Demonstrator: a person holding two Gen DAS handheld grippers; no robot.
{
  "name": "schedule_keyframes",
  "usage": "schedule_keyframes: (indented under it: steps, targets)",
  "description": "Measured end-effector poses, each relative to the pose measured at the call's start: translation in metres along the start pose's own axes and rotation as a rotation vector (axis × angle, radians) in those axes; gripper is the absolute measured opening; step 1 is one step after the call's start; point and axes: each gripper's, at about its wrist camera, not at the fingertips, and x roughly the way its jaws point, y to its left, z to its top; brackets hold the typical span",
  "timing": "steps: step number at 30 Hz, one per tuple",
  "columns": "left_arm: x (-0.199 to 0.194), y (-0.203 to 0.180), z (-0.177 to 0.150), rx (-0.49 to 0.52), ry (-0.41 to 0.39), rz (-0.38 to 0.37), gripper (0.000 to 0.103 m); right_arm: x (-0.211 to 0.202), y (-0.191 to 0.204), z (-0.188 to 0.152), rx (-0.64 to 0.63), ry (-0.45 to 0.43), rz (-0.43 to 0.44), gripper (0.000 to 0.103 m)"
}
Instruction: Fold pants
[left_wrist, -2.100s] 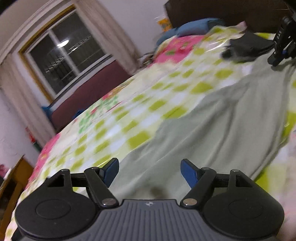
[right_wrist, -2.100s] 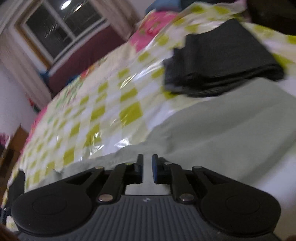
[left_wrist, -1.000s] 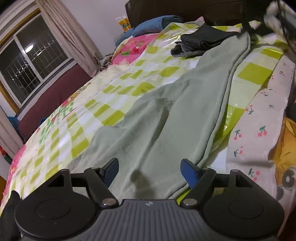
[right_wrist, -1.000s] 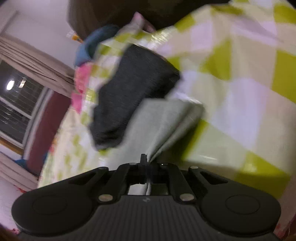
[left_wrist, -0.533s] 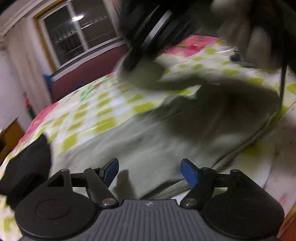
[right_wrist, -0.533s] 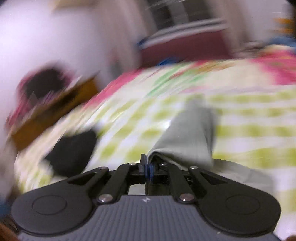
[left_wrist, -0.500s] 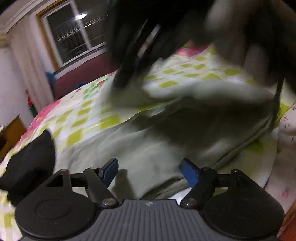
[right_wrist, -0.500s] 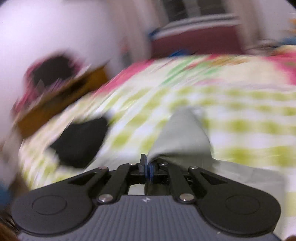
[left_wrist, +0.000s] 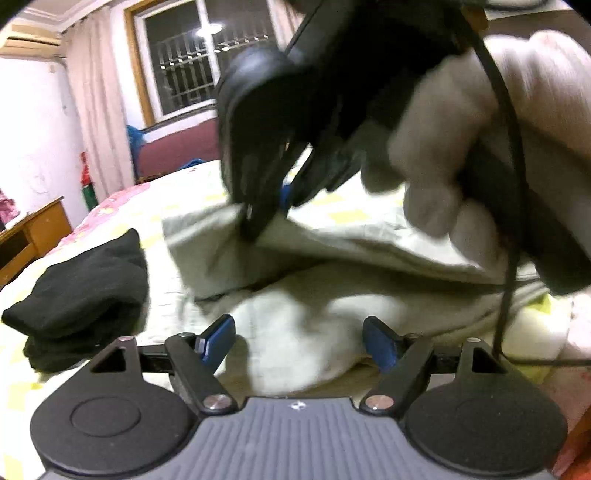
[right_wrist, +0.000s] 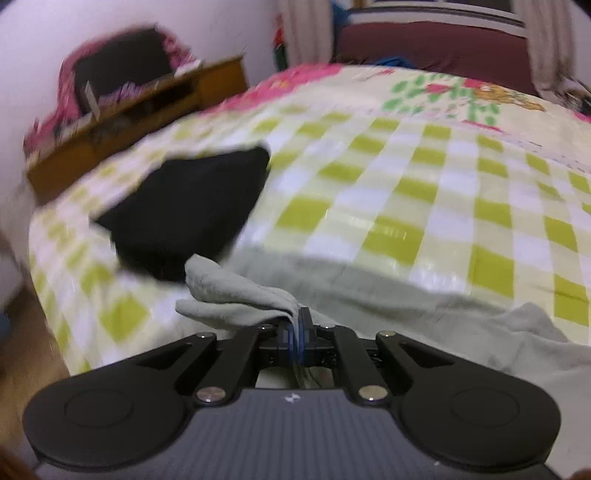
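The right gripper (right_wrist: 296, 334) has its two blue tips pressed tight together, and a bunched end of the green pants (right_wrist: 236, 295) is pinched between them. The cloth puffs out just ahead of the tips and a little to their left, held up off the bed (right_wrist: 406, 192). The rest of the pants lie flat and run off to the right of this gripper, so their long way goes side to side in front of it. A black pile of clothes (right_wrist: 184, 218) sits ahead and to the left, just past the lifted end. From the other side, the left gripper (left_wrist: 299, 339) has its blue fingers (left_wrist: 218, 338) spread wide apart with nothing between them. The pants (left_wrist: 295, 332) lie right in front of it and partly between the tips, in soft lumps. Up ahead of it, the right gripper (left_wrist: 262, 218) hangs with the pinched end, and the lifted layer slopes down to the right over the lower layer. The gloved hand (left_wrist: 461, 147) holding that tool is up and to the right. I think the held end is being carried over to make a fold. The right gripper already has the cloth, so it is the one to lay the end down. The left gripper is closer to the lower layer and could hold it flat.
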Motion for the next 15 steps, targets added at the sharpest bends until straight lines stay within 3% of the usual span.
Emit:
schedule_keyframes:
  steps: [2,4,9,11,15]
  targets:
    - [-0.005,0.006,0.0,-0.015,-0.005,0.012,0.09,-0.009,0.002,0.01,0.041,-0.059,0.012,0.005]
    - [-0.008,0.01,-0.001,-0.017,0.002,0.023,0.09,-0.011,0.017,0.012,-0.016,-0.079,0.012,0.005]
    - [-0.019,0.012,-0.009,0.013,0.025,0.059,0.09,0.03,0.054,-0.022,-0.188,0.12,0.054,0.009]
    - [-0.022,0.012,-0.013,0.023,0.036,0.065,0.09,0.035,0.061,-0.032,-0.237,0.144,0.067,0.013]
    - [-0.018,0.013,-0.011,0.017,0.047,0.081,0.09,0.029,0.052,-0.028,-0.196,0.138,0.11,0.015]
